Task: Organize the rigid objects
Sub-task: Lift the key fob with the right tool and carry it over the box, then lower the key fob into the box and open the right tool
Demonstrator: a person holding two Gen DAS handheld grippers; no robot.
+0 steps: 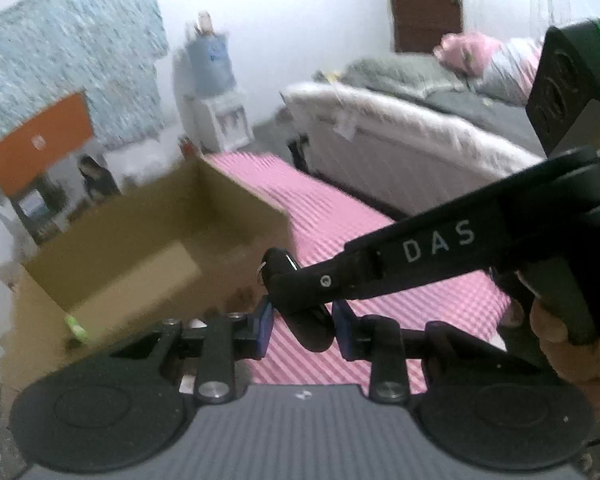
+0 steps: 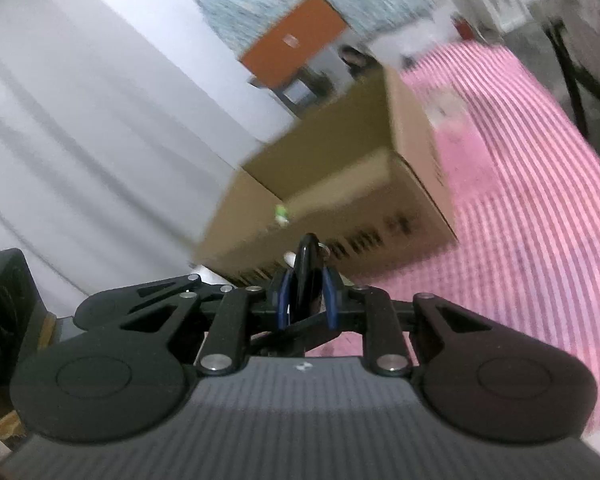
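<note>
A small black object with a metal ring is clamped between the blue pads of my right gripper. In the left wrist view the right gripper reaches in from the right, holding the black object between the blue pads of my left gripper, whose jaws stand apart beside it. An open cardboard box sits just ahead on the left, with a small green item at its near wall. The box also shows ahead in the right wrist view.
A pink striped mat covers the surface under the box. A bed with grey and pink bedding stands at the right. A water dispenser and an orange panel stand at the back. A white curtain hangs at the left.
</note>
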